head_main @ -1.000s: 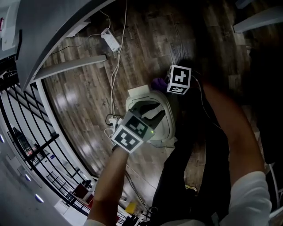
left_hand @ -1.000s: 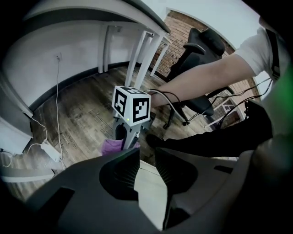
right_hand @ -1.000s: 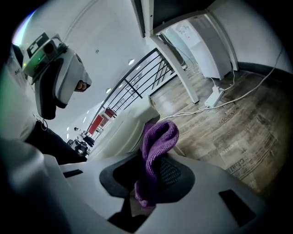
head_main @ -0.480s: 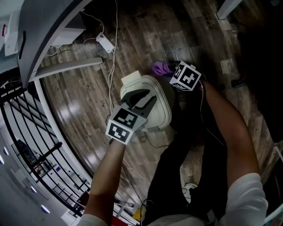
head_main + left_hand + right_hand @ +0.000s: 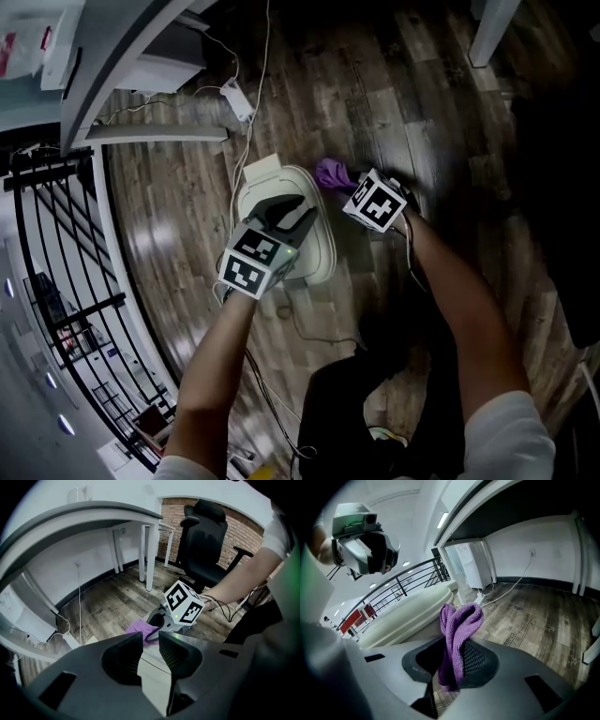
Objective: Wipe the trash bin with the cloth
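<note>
Short white sleeves point(image 5: 514, 433), a thin black cable point(image 5: 228, 612) by the right forearm, dark grey left gripper point(image 5: 150, 643) and right gripper point(image 5: 451, 663), each with a black-and-white marker cube point(image 5: 251, 264).

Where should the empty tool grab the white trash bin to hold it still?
Probably the thin rim of the trash bin, coming straight down with the left tool. The lid's top is broad and gently domed, too wide to pinch, while the rim sticks out as a narrow lip. Pick the side away from the purple cloth.
</note>
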`<control>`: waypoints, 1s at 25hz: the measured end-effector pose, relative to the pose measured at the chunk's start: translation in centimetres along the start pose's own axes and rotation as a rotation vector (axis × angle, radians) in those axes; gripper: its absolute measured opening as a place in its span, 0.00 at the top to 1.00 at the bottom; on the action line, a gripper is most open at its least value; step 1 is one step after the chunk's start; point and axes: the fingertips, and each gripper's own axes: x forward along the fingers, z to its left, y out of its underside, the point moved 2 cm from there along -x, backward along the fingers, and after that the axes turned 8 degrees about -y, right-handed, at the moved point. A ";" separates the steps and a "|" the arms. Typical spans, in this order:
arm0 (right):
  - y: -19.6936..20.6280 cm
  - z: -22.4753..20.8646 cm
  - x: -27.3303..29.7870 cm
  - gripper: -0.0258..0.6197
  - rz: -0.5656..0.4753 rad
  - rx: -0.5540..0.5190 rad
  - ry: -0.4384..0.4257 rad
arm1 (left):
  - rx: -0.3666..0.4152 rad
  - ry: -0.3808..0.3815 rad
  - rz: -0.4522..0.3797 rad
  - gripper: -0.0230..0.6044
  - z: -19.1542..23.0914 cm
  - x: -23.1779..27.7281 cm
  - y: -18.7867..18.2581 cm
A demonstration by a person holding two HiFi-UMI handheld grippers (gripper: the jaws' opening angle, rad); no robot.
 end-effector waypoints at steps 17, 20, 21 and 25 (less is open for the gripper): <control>-1.5 -2.9 4.0 0.83 -0.315 -0.200 0.090 | 0.184 -0.023 -0.004 0.79 1.2 5.6 3.2; -1.6 -2.1 3.9 0.83 -0.267 -0.265 0.074 | 0.158 -0.014 -0.040 0.79 1.5 5.5 3.1; -1.5 -1.7 3.7 0.83 -0.250 -0.278 0.071 | 0.155 -0.012 -0.049 0.79 1.5 5.6 3.0; -0.5 -0.2 3.0 0.83 -0.200 -0.309 0.070 | 0.119 -0.006 -0.080 0.80 1.7 5.6 3.2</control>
